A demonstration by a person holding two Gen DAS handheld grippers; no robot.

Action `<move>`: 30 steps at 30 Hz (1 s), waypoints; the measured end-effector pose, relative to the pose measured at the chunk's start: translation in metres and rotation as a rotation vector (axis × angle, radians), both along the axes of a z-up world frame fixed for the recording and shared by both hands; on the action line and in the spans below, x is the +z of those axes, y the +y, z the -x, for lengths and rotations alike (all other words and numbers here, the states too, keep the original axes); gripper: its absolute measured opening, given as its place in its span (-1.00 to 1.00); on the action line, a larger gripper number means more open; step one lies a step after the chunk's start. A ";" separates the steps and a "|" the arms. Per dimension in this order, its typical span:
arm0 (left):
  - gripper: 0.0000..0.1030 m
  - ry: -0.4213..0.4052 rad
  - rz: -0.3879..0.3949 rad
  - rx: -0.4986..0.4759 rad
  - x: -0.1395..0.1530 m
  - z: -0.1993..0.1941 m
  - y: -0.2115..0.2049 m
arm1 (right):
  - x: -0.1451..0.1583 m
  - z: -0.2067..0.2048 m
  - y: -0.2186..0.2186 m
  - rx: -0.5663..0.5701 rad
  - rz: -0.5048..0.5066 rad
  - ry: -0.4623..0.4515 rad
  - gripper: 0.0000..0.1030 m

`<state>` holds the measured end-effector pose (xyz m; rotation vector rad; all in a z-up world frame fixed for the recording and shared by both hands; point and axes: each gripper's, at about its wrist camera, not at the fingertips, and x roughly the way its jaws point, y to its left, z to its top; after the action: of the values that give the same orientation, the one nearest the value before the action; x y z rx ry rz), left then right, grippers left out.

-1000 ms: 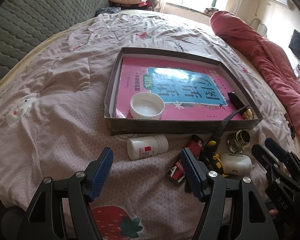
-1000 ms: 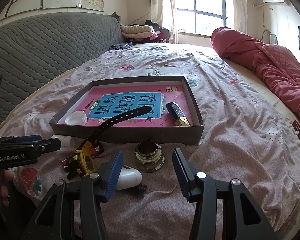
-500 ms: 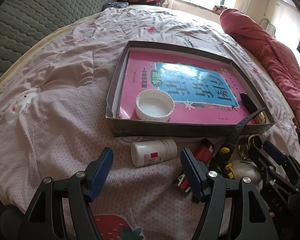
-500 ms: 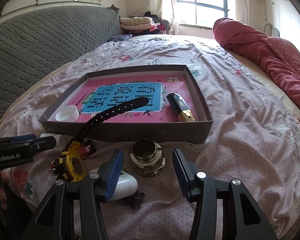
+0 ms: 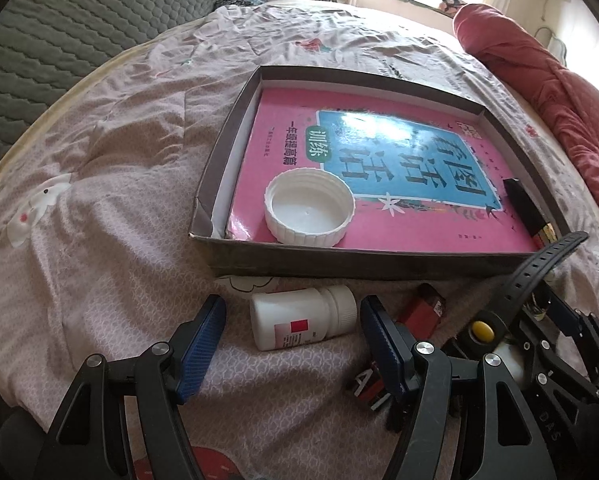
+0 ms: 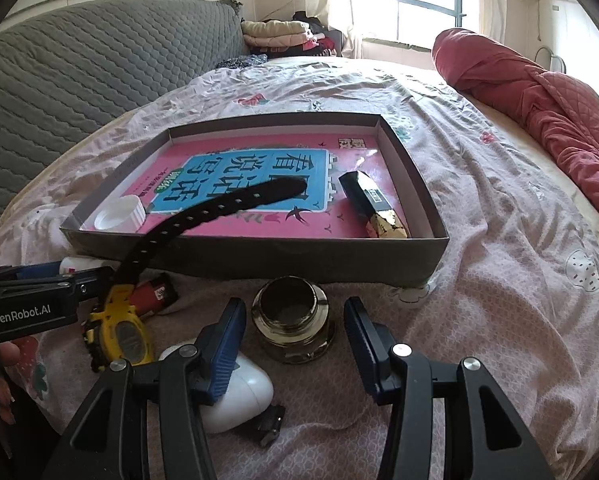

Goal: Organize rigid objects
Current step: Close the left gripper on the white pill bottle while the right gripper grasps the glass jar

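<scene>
white pill bottle [image 5: 303, 322] between open left gripper [image 5: 293, 346] pads

Bright window [image 6: 419, 4] backlight, glare on book [image 5: 379, 124], fisheye-warped edges

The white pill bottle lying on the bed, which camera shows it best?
The left wrist view: the white pill bottle lies whole, label up. The right wrist view shows only a sliver behind the left hand-held gripper.

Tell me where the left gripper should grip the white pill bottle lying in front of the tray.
Probably across the white bottle's round body, from above. It lies on its side, cap toward the red item, and the open left gripper already straddles it lengthwise, so a wrist turn would likely help.
</scene>
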<state>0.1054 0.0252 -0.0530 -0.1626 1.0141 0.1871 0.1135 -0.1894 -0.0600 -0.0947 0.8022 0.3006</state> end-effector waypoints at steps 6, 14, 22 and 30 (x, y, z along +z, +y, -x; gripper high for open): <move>0.38 -0.003 0.005 0.008 -0.003 -0.001 0.002 | -0.001 -0.002 0.002 0.006 0.011 -0.004 -0.02; 0.38 -0.011 0.019 0.026 -0.005 -0.001 0.004 | 0.000 0.001 0.008 0.034 0.048 -0.039 -0.28; 0.20 -0.012 0.026 0.032 -0.004 0.000 0.008 | 0.001 0.001 0.009 0.035 0.044 -0.039 -0.28; -0.01 -0.027 0.073 0.031 -0.002 0.003 0.015 | 0.007 0.005 0.005 0.034 0.029 -0.070 -0.28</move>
<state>0.1029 0.0406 -0.0549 -0.2465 0.9921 0.1761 0.1085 -0.1848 -0.0534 -0.1454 0.7361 0.3160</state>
